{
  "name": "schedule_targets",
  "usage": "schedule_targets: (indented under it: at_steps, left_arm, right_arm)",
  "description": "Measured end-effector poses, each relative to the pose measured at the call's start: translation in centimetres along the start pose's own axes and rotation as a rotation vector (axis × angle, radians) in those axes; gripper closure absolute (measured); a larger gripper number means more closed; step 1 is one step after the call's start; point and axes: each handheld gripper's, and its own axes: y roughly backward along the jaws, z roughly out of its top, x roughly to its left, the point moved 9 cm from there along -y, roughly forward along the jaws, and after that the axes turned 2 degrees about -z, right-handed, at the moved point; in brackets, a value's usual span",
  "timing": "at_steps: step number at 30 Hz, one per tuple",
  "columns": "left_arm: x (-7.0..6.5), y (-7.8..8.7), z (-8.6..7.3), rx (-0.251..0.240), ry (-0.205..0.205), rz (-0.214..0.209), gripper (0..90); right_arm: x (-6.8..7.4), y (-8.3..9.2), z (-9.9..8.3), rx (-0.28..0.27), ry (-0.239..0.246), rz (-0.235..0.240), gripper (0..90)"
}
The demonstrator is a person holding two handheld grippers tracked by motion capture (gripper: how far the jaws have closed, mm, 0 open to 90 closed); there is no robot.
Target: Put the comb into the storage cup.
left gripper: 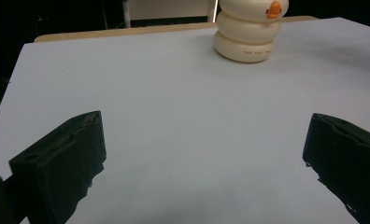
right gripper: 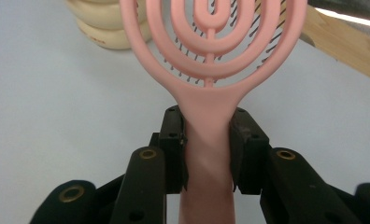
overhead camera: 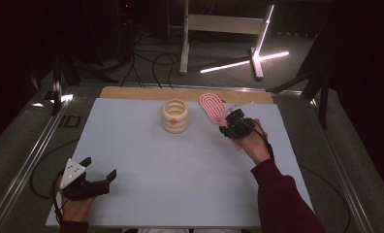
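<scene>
One gripper (overhead camera: 225, 122) clasping hairbrush (overhead camera: 212, 108), raised.

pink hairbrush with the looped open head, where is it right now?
The pink looped hairbrush is clamped by its handle in the right gripper, at the table's far right in the high view, just right of the cream ribbed holder.

Left claw (overhead camera: 103, 168): held low at the near left, pointing forward and toward the middle, grey three-cornered plate on top. Its two black jaws stand wide apart with nothing between them. The left hand (overhead camera: 71, 206) grips it from below, cable trailing beside it.

Right claw (right gripper: 206, 140): raised at the far right, pointing away. Jaws closed, pads pressing from both sides. The right hand (overhead camera: 252, 143) holds it, dark red sleeve behind.
</scene>
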Motion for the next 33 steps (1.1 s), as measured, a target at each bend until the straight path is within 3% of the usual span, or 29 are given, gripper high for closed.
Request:
schedule_targets:
  at_steps: [15, 33]
  left_arm:
    - [0.0, -0.1, -0.1, 0.011, 0.001, 0.004, 0.0]
    - [-0.1, -0.2, -0.1, 0.014, 0.009, -0.003, 0.0]
  right_arm:
    - [3.4, 0.7, 1.2, -0.048, 0.075, 0.046, 70.2]
    - [6.6, 0.9, 1.4, -0.063, 0.144, 0.093, 70.1]
